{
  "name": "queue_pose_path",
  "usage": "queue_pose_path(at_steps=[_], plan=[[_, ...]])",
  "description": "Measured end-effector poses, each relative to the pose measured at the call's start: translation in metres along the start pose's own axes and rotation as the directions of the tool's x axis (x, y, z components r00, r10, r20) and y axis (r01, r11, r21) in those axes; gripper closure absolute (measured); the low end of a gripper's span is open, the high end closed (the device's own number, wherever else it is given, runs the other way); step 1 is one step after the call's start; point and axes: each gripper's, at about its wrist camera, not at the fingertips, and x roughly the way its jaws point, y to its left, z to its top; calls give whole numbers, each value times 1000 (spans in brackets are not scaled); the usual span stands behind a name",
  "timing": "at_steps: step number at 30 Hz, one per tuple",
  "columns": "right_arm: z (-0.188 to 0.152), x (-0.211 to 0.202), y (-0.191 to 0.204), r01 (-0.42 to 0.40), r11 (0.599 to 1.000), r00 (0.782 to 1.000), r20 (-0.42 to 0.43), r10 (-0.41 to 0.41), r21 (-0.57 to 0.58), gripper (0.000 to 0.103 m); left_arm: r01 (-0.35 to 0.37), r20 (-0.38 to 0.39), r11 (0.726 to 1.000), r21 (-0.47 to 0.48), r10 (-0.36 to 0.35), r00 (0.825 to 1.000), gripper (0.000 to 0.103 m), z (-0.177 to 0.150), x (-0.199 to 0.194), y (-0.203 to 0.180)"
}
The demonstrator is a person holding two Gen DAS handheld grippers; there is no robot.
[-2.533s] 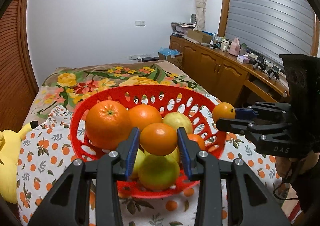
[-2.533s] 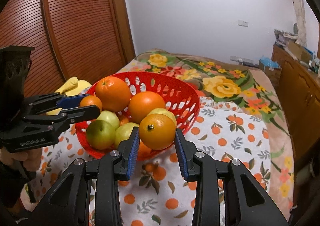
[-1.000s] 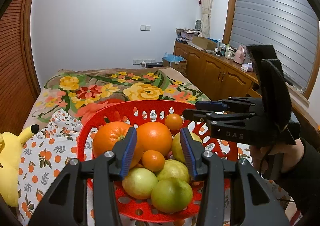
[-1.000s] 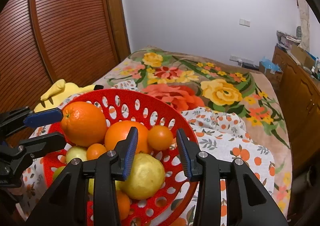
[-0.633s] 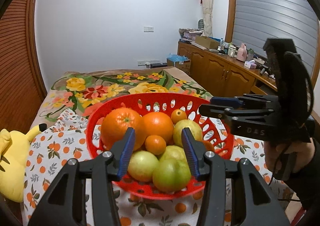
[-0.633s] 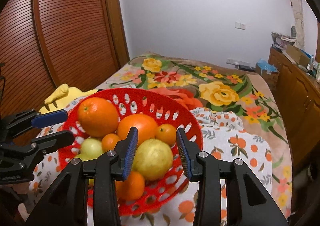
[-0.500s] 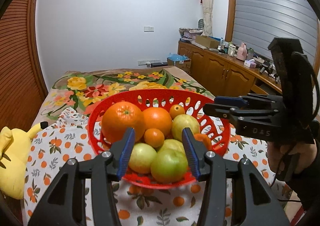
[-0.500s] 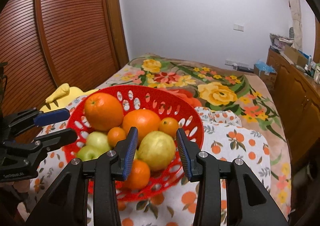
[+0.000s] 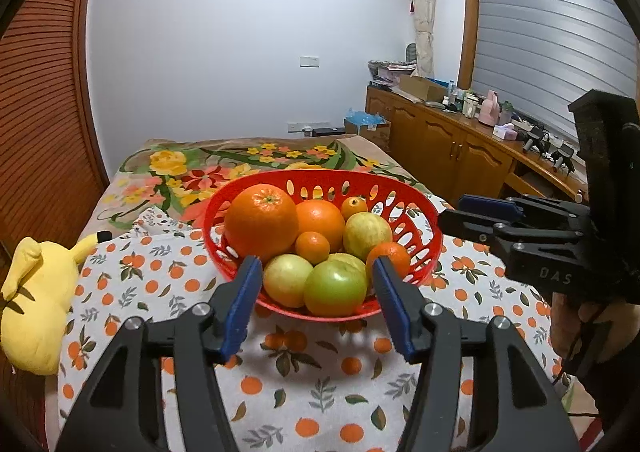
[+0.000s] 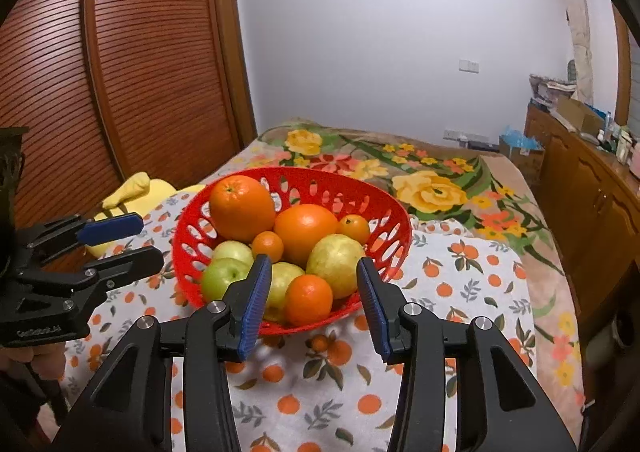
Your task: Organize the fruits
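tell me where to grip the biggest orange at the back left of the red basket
Probably across its widest middle, coming down from above. The biggest orange sits highest on the pile, stem end up, its upper half clear of the red basket rim; lower down, neighbouring fruit crowd its right side. The left gripper, open and empty, is on its side.
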Motion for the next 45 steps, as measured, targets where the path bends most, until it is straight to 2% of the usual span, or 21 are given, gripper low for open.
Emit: queue_pose_path(at_steps=[15, 22, 28, 32, 34, 43, 44, 45], plan=[[-16, -36, 17, 26, 1000, 999, 39, -26, 11, 49, -24, 17, 1000, -8, 24, 1000, 33, -16, -38, 2], [-22, -47, 23, 48, 999, 998, 51, -48, 6, 46, -42, -11, 999, -20, 42, 999, 29, -29, -38, 2], [-25, -52, 27, 44, 999, 997, 64, -44, 1, 42, -102, -23, 994, -28, 102, 995, 29, -35, -34, 1], [-28, -52, 28, 41, 999, 997, 63, -42, 13, 40, -83, -32, 996, -44, 82, 996, 26, -37, -33, 4], [-30, -51, 28, 44, 999, 997, 60, -45, 19, 39, -97, -28, 994, -56, 95, 995, 23, -39, -35, 5], [-41, -50, 30, 62, 997, 996, 60, -64, 39, 21, -144, -14, 987, -76, 143, 990, 16, -43, -48, 7], [-41, -50, 31, 68, 997, 996, 63, -70, 39, 16, -146, -13, 986, -79, 146, 989, 15, -43, -50, 7], [-41, -51, 31, 71, 997, 995, 67, -74, 40, 14, -147, -8, 986, -80, 147, 989, 15, -43, -52, 7]])
